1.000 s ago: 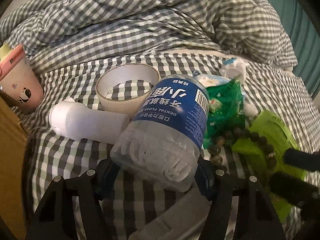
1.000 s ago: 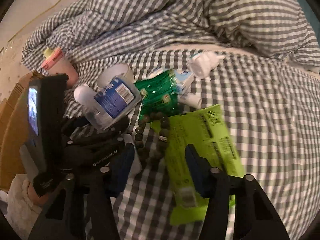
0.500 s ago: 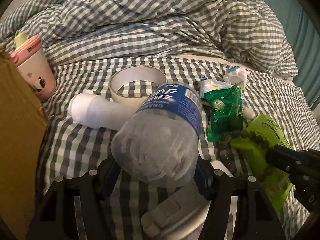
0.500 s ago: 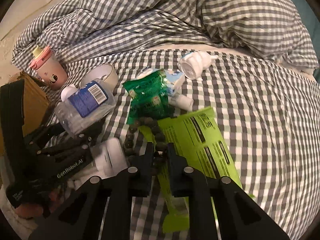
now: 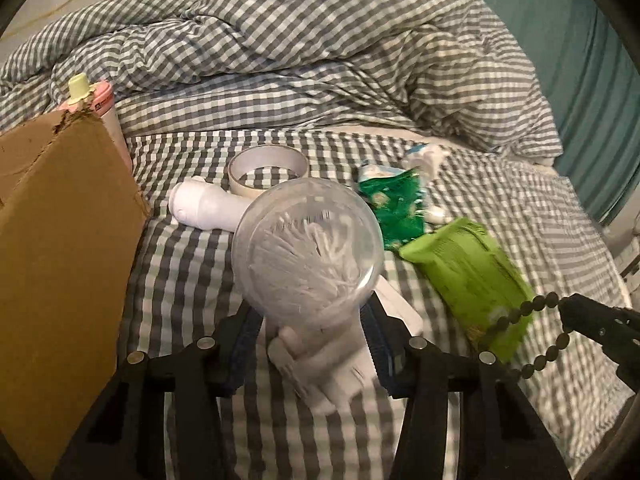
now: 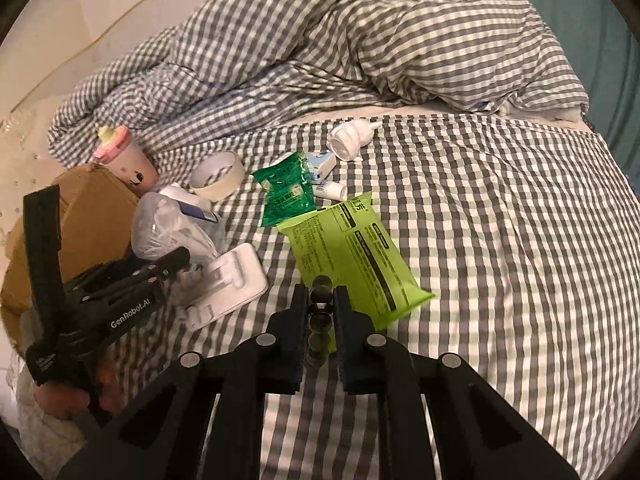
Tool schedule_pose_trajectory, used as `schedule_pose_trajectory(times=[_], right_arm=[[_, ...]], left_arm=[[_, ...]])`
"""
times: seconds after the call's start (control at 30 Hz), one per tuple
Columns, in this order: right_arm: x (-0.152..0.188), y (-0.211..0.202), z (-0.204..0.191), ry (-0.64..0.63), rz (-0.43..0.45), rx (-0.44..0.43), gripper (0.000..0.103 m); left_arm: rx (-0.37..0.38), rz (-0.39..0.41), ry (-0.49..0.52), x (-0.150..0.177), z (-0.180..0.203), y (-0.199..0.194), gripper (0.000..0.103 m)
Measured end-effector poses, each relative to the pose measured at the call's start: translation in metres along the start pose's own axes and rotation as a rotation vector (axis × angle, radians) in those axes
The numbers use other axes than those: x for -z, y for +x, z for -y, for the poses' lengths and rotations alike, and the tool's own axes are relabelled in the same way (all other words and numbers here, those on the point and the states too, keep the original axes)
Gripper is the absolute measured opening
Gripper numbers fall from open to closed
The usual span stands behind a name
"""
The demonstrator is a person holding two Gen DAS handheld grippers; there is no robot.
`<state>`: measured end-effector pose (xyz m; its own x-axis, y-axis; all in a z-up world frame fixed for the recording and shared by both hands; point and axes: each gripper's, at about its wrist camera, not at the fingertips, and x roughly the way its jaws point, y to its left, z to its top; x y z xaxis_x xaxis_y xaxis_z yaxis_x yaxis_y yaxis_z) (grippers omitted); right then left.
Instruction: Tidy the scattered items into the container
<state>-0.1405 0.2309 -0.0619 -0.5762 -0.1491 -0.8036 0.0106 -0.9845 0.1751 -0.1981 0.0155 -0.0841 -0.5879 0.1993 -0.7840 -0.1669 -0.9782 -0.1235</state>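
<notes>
My left gripper (image 5: 310, 320) is shut on a clear dental floss jar (image 5: 306, 244), lifted off the bed with its base facing the camera; it also shows in the right wrist view (image 6: 168, 224). The cardboard box (image 5: 60, 240) stands at the left. My right gripper (image 6: 320, 300) is shut on a dark bead bracelet (image 6: 320, 320), which hangs from it in the left wrist view (image 5: 536, 312). A lime green wipes pack (image 6: 352, 248) lies just beyond the right gripper.
On the checked sheet lie a tape roll (image 5: 268, 168), a white bottle (image 5: 204, 204), a green sachet pack (image 5: 396, 208), a white plastic holder (image 6: 232, 280), a small tube (image 6: 330, 190) and a white cap piece (image 6: 348, 140). A pink cup (image 6: 124, 158) stands behind the box. A rumpled duvet (image 6: 360, 40) fills the back.
My left gripper raised and tipped the floss jar and moved toward the box. My right gripper closed on the bead bracelet and lifted it off the green pack.
</notes>
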Motion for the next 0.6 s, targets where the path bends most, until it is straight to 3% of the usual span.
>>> schedule_pose_trajectory(times=[0.23, 0.4, 0.43, 0.53, 0.6], right_arm=[[0.016, -0.012, -0.002, 0.005, -0.006, -0.01, 0.012], [0.022, -0.012, 0.004, 0.016, -0.024, -0.013, 0.012], [0.022, -0.012, 0.006, 0.02, -0.025, -0.008, 0.012], [0.02, -0.008, 0.009, 0.027, -0.03, -0.007, 0.012], [0.019, -0.002, 0.011, 0.032, -0.037, -0.01, 0.012]], left_arm=[[0.036, 0.005, 0.006, 0.002, 0.002, 0.007, 0.049], [-0.023, -0.011, 0.024, 0.002, 0.007, 0.031, 0.05], [-0.045, -0.009, 0.029, 0.001, 0.008, 0.035, 0.053], [-0.034, -0.029, -0.011, -0.002, 0.0, 0.049, 0.072], [-0.005, -0.056, -0.067, -0.003, -0.009, 0.059, 0.076]])
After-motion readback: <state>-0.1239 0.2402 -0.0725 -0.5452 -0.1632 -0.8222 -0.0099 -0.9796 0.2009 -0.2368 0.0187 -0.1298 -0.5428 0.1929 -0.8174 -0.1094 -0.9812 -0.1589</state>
